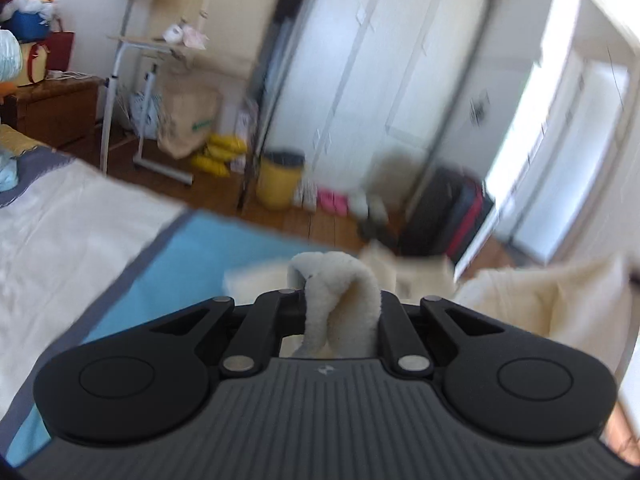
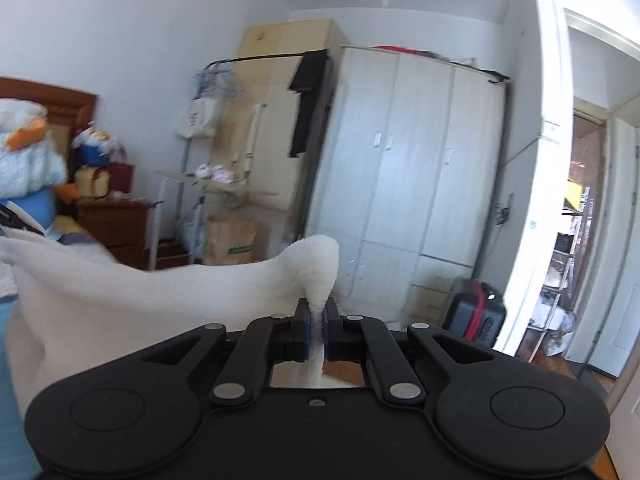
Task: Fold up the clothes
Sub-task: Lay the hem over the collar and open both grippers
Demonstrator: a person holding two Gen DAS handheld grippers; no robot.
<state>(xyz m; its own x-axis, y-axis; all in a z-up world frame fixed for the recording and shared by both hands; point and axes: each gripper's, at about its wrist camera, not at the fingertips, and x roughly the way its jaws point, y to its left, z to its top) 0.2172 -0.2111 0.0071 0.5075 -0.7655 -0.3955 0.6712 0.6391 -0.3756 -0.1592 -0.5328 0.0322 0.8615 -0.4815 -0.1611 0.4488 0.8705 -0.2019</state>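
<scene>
Holding a cream fleece garment aloft between both claws, above the bed; the lifting step seems under way. Left claw pinches a thick fuzzy bunch; right claw is clamped on a thin edge. Next, probably, lay it flat on the blue sheet.

Open air lies between the bed edge and the wardrobe. On the floor below the wardrobe a yellow bin and suitcase block the way; left of it, a rack crowds the corner.
</scene>
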